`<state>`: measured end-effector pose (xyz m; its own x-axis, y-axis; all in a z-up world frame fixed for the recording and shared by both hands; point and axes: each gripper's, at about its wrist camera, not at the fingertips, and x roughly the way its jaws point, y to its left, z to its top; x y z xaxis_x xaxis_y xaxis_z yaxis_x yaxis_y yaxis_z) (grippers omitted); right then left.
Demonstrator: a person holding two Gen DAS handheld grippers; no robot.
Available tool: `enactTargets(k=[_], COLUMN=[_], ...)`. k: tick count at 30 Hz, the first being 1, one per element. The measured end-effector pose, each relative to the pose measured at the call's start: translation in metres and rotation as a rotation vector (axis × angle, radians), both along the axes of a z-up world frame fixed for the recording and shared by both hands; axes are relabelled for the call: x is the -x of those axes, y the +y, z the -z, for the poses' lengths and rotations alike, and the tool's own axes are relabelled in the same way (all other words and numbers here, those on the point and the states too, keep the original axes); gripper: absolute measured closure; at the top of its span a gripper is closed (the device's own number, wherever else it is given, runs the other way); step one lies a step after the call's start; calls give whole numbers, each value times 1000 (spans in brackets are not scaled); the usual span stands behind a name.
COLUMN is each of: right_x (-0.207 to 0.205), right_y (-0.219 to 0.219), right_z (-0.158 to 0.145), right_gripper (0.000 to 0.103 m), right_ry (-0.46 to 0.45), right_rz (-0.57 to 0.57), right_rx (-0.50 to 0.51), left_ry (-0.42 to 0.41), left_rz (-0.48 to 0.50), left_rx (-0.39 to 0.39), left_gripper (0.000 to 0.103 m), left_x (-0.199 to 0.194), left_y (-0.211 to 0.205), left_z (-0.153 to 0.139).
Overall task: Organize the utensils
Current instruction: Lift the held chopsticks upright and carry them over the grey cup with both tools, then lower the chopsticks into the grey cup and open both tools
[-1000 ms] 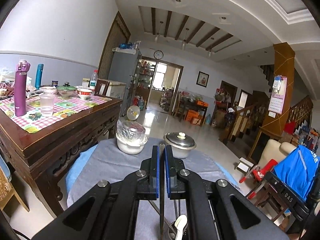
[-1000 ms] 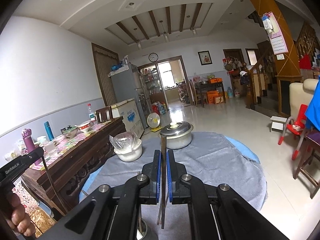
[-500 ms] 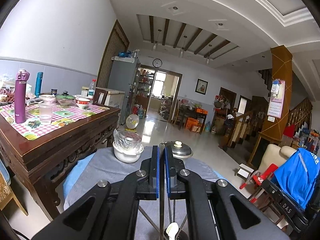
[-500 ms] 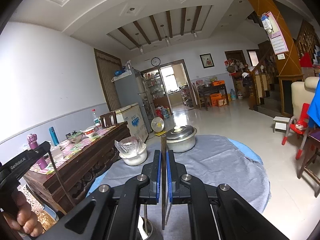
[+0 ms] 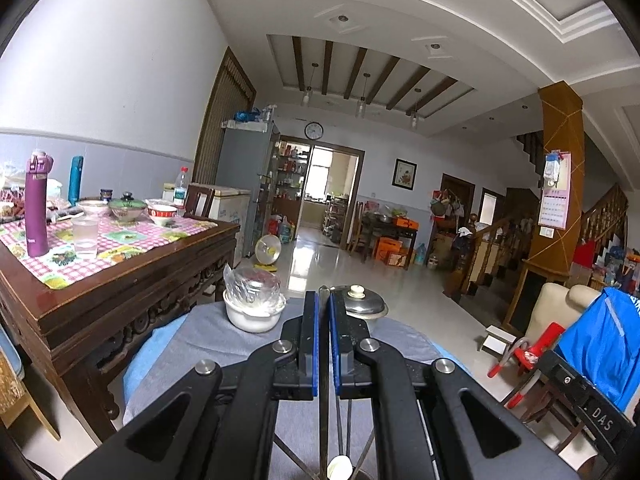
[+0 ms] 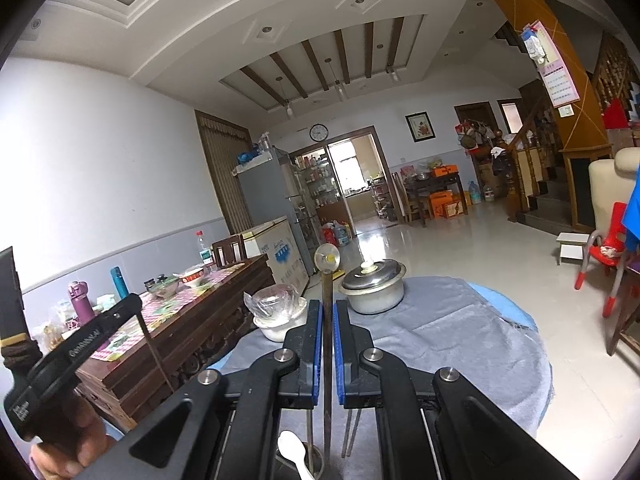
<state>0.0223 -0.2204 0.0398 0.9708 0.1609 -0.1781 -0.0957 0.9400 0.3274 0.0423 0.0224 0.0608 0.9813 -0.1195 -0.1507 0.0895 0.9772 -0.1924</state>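
Chopsticks [image 6: 328,360] pinched upright in right tongs [image 6: 328,344], tip directly above utensil holder [image 6: 316,468] | left tongs [image 5: 324,344] pinch another upright chopstick [image 5: 324,400] above the same holder, white spoon [image 5: 340,470] inside | beyond on grey-clothed tabletop [image 6: 460,328]: wrapped bowl [image 6: 278,312], lidded pot [image 6: 374,286]

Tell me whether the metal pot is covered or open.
Covered. A domed lid with a pale knob sits on the pot, closing its rim all round.
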Motion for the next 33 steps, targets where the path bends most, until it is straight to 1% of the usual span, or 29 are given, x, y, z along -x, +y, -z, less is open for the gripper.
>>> enactTargets(k=[5,11,15,33], right_x=[-2,-5,-6,-18], right_y=[7,22,25,29], right_z=[0,4,9,26], right_gripper=[97,97,97,97], right_ry=[1,10,22,75], right_rz=[-22,-47,-55,-64], right_rx=[-3,18,17,23], left_ry=[-9,-15,-19,22], left_rz=[-9,-21,-41,-68], left_rx=[-4,13,17,-4], left_gripper=[98,98,98,98], left_x=[-4,-8,-8,-24], left_y=[-1,1,1,-9], left_z=[3,6,9,23])
